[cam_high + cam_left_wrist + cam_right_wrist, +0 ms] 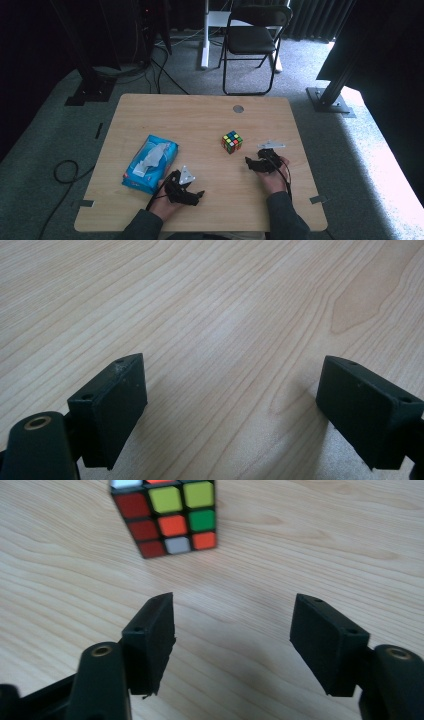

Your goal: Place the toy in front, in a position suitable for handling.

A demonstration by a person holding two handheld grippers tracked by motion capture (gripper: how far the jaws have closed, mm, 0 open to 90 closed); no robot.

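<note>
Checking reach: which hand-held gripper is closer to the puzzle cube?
The right hand-held gripper: its open jaws face the puzzle cube. The left hand-held gripper is farther away.

On the table (200,115) in front of me, the puzzle cube (232,142) stood a little right of the middle. The tissue pack (150,163) lay well to its left and nearer my edge. My right gripper (252,163) sat just before the cube and slightly to its right, apart from it; in the right gripper view the cube (167,517) stood ahead of the jaws, offset to their left. My left gripper (198,196) rested near the front edge, just right of the tissue pack. Behind the table a folding chair (252,40) stood on the floor.
</note>
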